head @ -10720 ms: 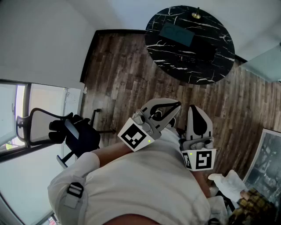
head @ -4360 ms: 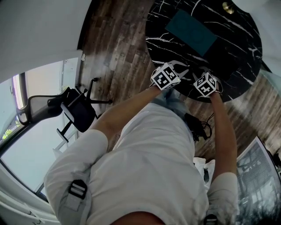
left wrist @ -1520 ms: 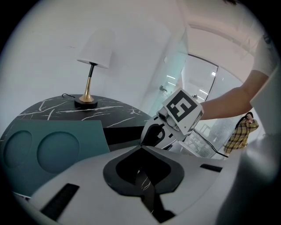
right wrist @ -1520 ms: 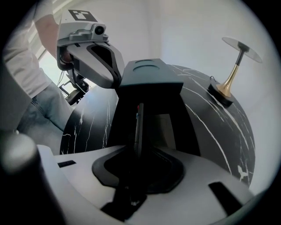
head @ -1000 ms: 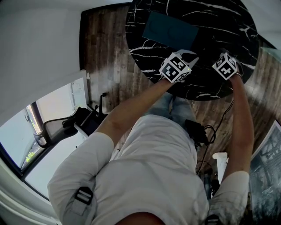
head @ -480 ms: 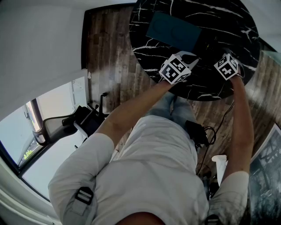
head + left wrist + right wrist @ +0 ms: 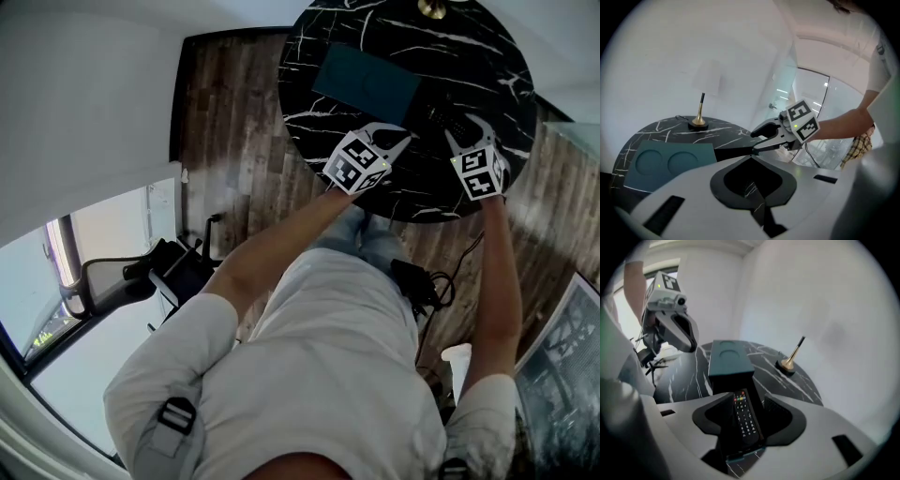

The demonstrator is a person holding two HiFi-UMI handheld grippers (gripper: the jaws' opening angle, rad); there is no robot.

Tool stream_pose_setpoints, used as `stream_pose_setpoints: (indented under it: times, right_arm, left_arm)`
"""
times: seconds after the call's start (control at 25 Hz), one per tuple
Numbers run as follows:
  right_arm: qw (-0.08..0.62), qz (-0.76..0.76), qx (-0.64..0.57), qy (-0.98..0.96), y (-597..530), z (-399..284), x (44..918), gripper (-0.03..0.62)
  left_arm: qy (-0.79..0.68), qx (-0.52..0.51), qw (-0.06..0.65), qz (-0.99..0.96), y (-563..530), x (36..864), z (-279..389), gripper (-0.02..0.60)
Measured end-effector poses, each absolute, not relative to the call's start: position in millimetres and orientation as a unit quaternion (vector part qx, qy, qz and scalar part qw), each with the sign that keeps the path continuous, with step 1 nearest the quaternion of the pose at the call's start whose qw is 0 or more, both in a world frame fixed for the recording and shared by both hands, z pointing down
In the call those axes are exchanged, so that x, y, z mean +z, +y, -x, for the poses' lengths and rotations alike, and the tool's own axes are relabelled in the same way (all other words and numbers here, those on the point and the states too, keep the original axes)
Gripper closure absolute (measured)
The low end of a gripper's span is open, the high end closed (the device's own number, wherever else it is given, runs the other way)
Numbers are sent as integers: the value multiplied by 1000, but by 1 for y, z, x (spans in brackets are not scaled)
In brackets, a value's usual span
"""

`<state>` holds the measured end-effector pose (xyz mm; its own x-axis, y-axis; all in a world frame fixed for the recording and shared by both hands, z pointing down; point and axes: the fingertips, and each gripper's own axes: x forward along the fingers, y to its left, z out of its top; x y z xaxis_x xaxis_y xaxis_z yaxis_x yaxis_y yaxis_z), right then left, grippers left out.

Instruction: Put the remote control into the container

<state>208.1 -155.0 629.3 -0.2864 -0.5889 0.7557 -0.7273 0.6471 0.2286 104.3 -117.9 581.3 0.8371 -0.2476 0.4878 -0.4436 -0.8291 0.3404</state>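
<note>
The black remote control (image 7: 744, 417) (image 7: 446, 119) lies lengthwise in a black tray (image 7: 723, 380) that sticks out of the teal box (image 7: 727, 357) (image 7: 366, 80) (image 7: 665, 161) on the round black marble table (image 7: 319, 122). My right gripper (image 7: 747, 401) (image 7: 466, 131) (image 7: 757, 138) hangs over the tray. Its jaws have just been opening and stand wide on either side of the remote without pressing it. My left gripper (image 7: 751, 159) (image 7: 405, 141) hovers to the left, near the box's end. Its fingertips meet with nothing between them.
A thin rod on a gold base (image 7: 431, 9) (image 7: 698, 123) (image 7: 787, 365) stands at the table's far edge. On the wooden floor are an office chair (image 7: 159, 272) at left and a dark bundle with cables (image 7: 422, 281) by my legs. The table's near rim (image 7: 422, 211) lies under my wrists.
Both grippers have lifted and drawn back toward the table's near edge, the right one more. The remote stays in the tray.
</note>
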Motion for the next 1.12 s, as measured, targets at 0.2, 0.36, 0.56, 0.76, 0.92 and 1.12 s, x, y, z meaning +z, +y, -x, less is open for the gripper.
stream_pose_setpoints:
  times: [0.2,0.36,0.56,0.76,0.92,1.12]
  right_arm:
    - [279,-471,83,-832,-115,-167,524,390]
    - [179,-523,85,-829,-82,-156,456,545]
    - [76,-563,88,-818,-46,-147,373,582]
    - [24,-570,55,-820,-17,-131,304,583]
    - [8,-562,35,-826,4,-111,273,583]
    - [-11,-546,47,-837,19,-84,267,586]
  left_arm:
    - [-200,126,196,-952,-109,489,-93,580]
    - [-189,70,163,-966,-88,425,-87,580]
    - [-185,15,137,-973,-58,359,-68,580]
    - [-187,-29,122,-974,-36,300,-51,580]
    - [-188,-56,102,-975,-18,266,-44,580]
    - [-192,-74,79,-975,-2,248,-42,580]
